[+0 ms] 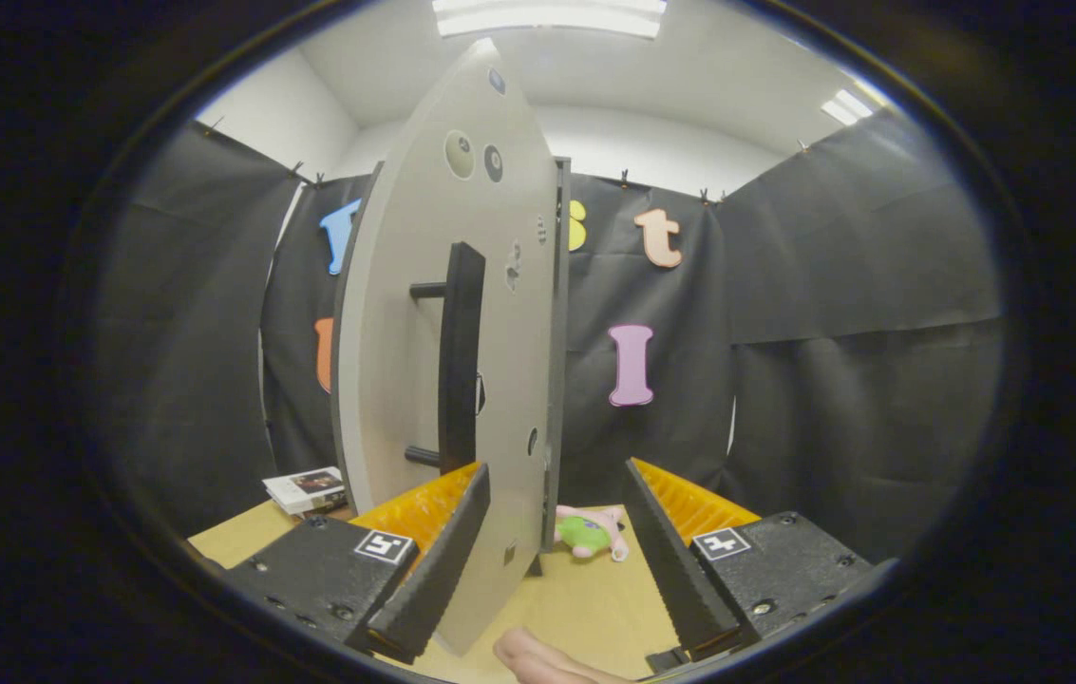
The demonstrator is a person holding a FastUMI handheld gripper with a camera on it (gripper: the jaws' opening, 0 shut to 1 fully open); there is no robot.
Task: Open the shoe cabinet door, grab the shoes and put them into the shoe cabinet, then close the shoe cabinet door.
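- Gripper view: the gripper is seen with fingers spread wide, pinching nothing.
- The pale grey shoe cabinet door, with long black bar handle, stands edge-on just beside the left finger.
- A green and pink plush toy lies on the tan table, beyond the fingers.

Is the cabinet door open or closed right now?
Open. The cabinet door stands swung out edge-on toward the camera, its free edge between the spread fingers of the gripper, which grip nothing.
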